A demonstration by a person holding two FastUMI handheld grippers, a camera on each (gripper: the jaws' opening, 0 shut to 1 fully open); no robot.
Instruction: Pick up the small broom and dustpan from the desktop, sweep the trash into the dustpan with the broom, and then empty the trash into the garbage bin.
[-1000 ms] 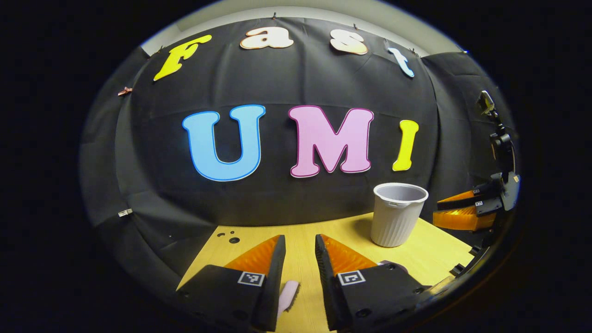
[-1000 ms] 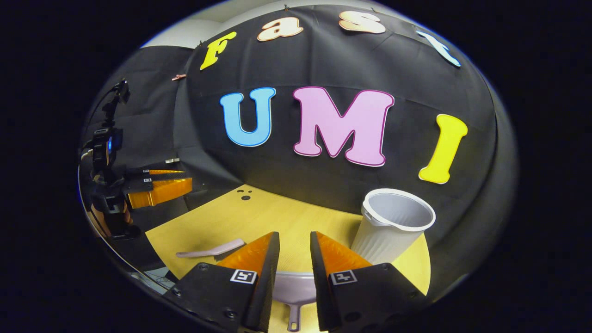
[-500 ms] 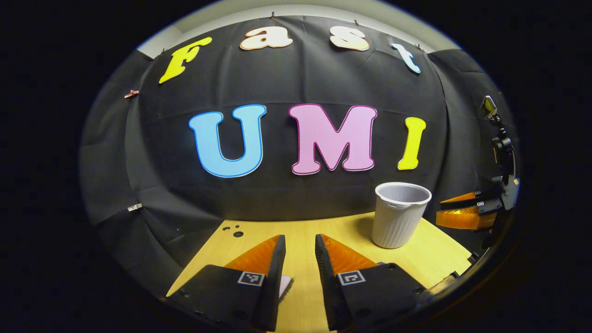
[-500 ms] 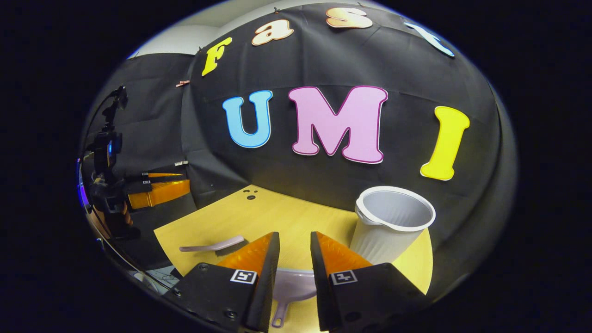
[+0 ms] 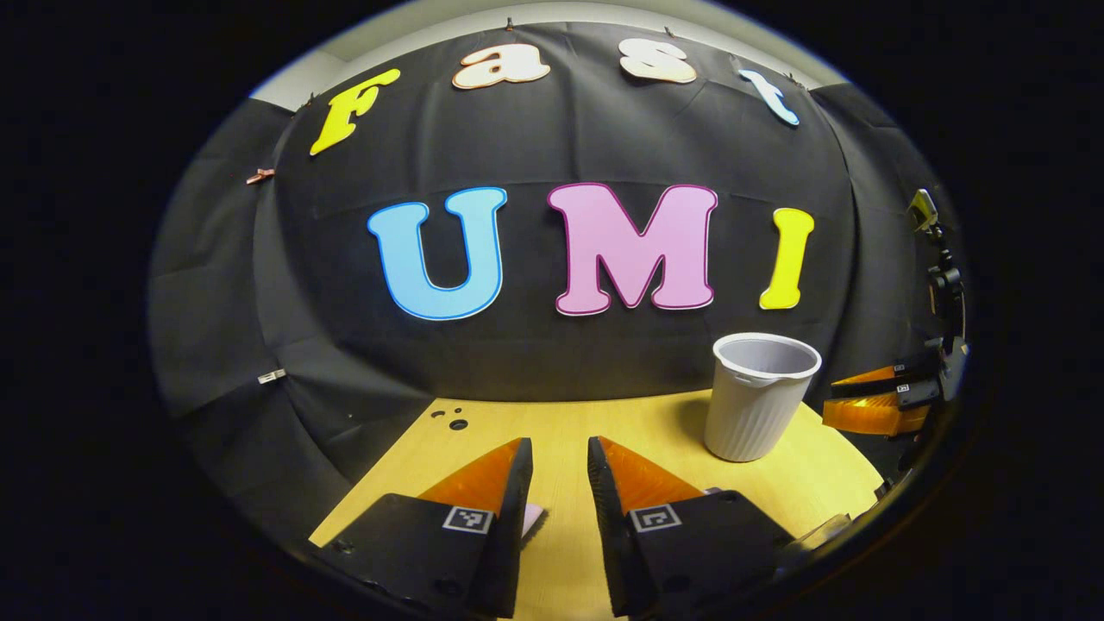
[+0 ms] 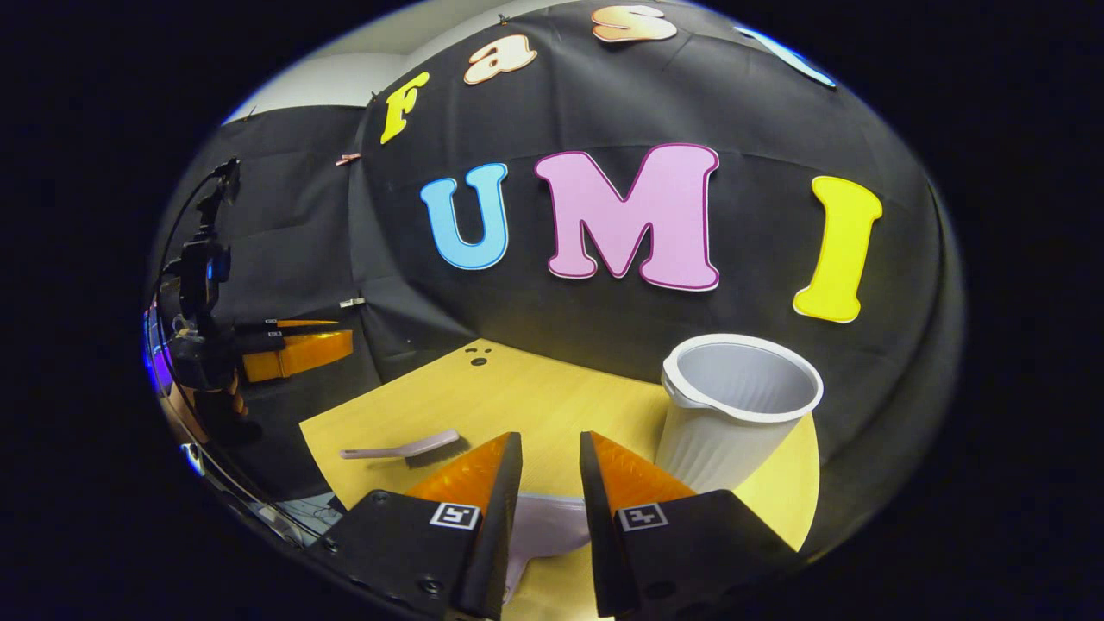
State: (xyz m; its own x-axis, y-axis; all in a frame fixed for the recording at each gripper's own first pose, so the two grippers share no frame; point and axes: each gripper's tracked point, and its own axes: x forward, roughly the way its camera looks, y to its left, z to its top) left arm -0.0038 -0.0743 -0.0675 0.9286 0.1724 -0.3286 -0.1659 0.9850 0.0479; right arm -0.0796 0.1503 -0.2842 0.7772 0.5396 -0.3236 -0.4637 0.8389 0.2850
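A small pale pink broom (image 6: pixel 404 448) lies flat on the yellow desktop (image 6: pixel 535 397), left of my right gripper (image 6: pixel 550 438). That gripper is open, and the pale dustpan (image 6: pixel 549 528) lies on the desk low between its fingers, not gripped. In the left gripper view, my left gripper (image 5: pixel 559 444) is open too, with the tip of the broom (image 5: pixel 532 518) peeking out beside its left finger. The grey ribbed garbage bin (image 5: pixel 758 397) (image 6: pixel 733 414) stands upright at the desk's far right. Each gripper appears in the other's view: the left one (image 6: pixel 345 341) at the far left, the right one (image 5: pixel 830 398) at the far right.
The black cloth wall closes off the back of the desk, right behind the bin. Small dark holes (image 5: pixel 457 423) mark the desk's far left corner. A hand (image 6: pixel 231 402) holds the left gripper off the desk's left edge. Bare wood lies between broom and bin.
Both views have shifted so the broom and dustpan sit lower behind the fingers. The dustpan's handle has dropped out of sight. The bin looks slightly nearer. Both grippers stay open.
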